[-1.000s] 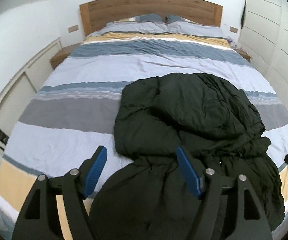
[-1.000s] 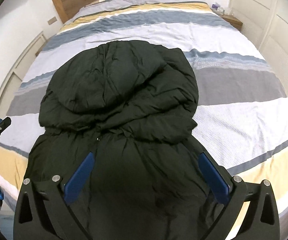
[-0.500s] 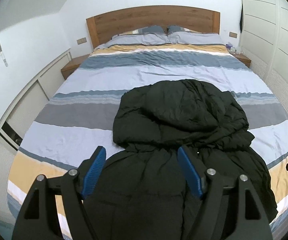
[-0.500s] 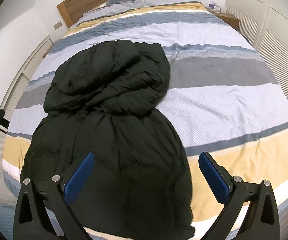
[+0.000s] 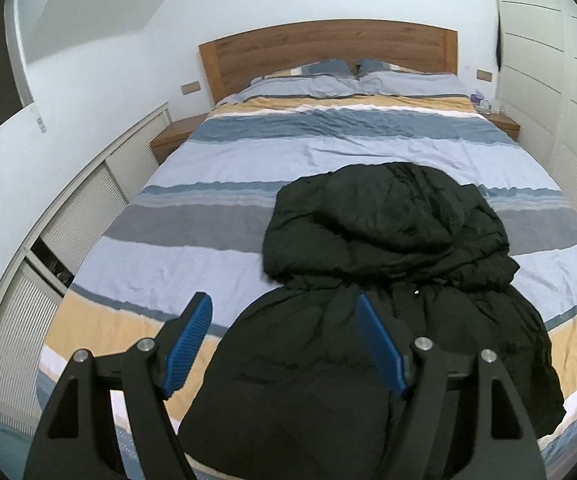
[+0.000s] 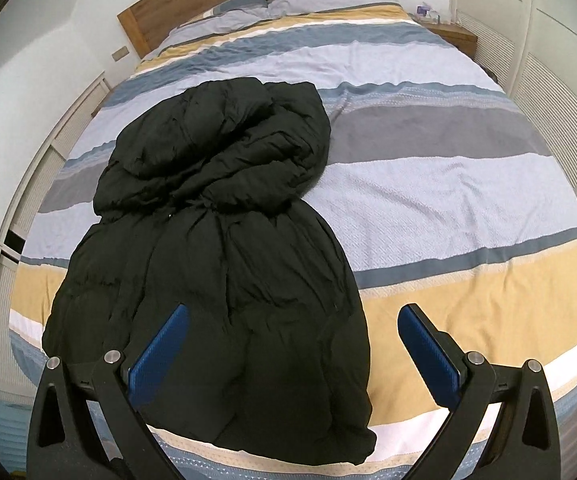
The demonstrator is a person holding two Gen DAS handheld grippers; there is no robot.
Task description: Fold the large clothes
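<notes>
A large black puffy hooded coat (image 5: 372, 304) lies on the striped bed, folded into a long narrow shape, hood toward the headboard and hem at the foot edge. It also shows in the right wrist view (image 6: 216, 240). My left gripper (image 5: 284, 340) is open and empty, held above the coat's lower left part. My right gripper (image 6: 292, 344) is open and empty, held above the coat's lower right edge near the foot of the bed.
The bed (image 5: 192, 248) has a blue, grey and yellow striped cover, pillows (image 5: 328, 80) and a wooden headboard (image 5: 328, 52). Nightstands (image 5: 176, 136) stand at both sides. White slatted cupboards (image 6: 560, 112) run close along both sides of the bed.
Both grippers have pulled back and up from the coat toward the foot of the bed. The coat lies still and more of the room shows.
</notes>
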